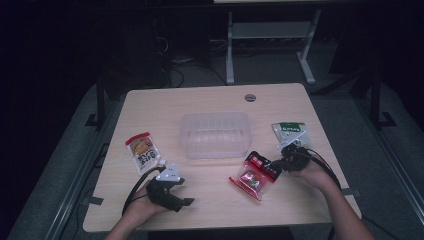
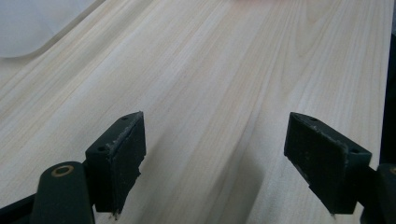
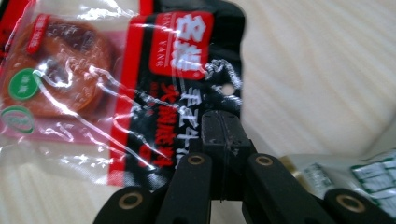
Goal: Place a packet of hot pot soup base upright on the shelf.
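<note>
The right gripper (image 1: 276,164) had its fingers (image 3: 223,135) pressed fully together on the black top edge of a red-and-black snack packet (image 1: 253,175), pinching it near the small hang hole. The packet lay on the pale wooden worktop (image 1: 210,200), just in front of the right corner of a clear plastic tub (image 1: 215,134), with its clear window part pointing toward the near edge. Just behind the right hand (image 1: 312,172) lay a green-and-white packet (image 1: 290,133). The left gripper (image 1: 186,201) rested low over the worktop near the front left; its fingers (image 2: 122,158) stood wide apart with bare wood between them and nothing held. An orange-and-white packet (image 1: 142,152) lay just beyond it, to the left of the tub.
</note>
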### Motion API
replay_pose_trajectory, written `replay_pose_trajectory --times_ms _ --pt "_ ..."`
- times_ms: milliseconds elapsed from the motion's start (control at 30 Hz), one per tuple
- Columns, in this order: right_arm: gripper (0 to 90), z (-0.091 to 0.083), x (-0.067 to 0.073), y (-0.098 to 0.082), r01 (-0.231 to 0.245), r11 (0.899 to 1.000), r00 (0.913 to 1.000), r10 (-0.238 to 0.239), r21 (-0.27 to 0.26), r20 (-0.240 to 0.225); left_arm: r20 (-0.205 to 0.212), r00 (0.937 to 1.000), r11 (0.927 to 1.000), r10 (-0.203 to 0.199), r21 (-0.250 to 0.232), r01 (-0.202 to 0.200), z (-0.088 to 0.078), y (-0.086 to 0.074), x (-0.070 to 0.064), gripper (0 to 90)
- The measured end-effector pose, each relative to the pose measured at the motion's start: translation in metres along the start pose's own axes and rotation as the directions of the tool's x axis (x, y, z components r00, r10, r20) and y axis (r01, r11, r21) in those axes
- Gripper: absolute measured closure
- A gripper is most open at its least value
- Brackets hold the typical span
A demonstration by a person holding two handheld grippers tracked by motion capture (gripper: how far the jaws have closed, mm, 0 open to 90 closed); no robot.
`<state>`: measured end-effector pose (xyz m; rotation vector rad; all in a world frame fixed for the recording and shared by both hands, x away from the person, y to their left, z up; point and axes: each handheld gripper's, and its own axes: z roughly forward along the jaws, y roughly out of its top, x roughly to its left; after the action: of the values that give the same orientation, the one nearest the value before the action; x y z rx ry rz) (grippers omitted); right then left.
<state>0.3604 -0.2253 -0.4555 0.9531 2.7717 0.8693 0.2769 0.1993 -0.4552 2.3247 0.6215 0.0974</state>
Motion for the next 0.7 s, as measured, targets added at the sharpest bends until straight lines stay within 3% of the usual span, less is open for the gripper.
replay_pose_trajectory --times_ms 333,567,700 --pt "90.0 0.005 0.026 0.005 0.080 0.996 0.9928 -0.077 0.027 -0.092 0.000 1.0000 1.0000 0.000 -0.003 0.000 0.000 0.001 -0.002 20.2" --pt "90.0 0.017 0.051 0.016 0.188 0.982 0.9700 -0.183 0.018 -0.160 -0.003 1.0000 1.0000 0.000 -0.003 0.000 -0.001 0.000 -0.001 20.2" --pt "90.0 0.025 0.067 0.023 0.219 0.976 0.9565 -0.213 0.007 -0.199 -0.008 1.0000 1.0000 0.002 -0.002 -0.002 -0.002 0.001 -0.001 20.2"
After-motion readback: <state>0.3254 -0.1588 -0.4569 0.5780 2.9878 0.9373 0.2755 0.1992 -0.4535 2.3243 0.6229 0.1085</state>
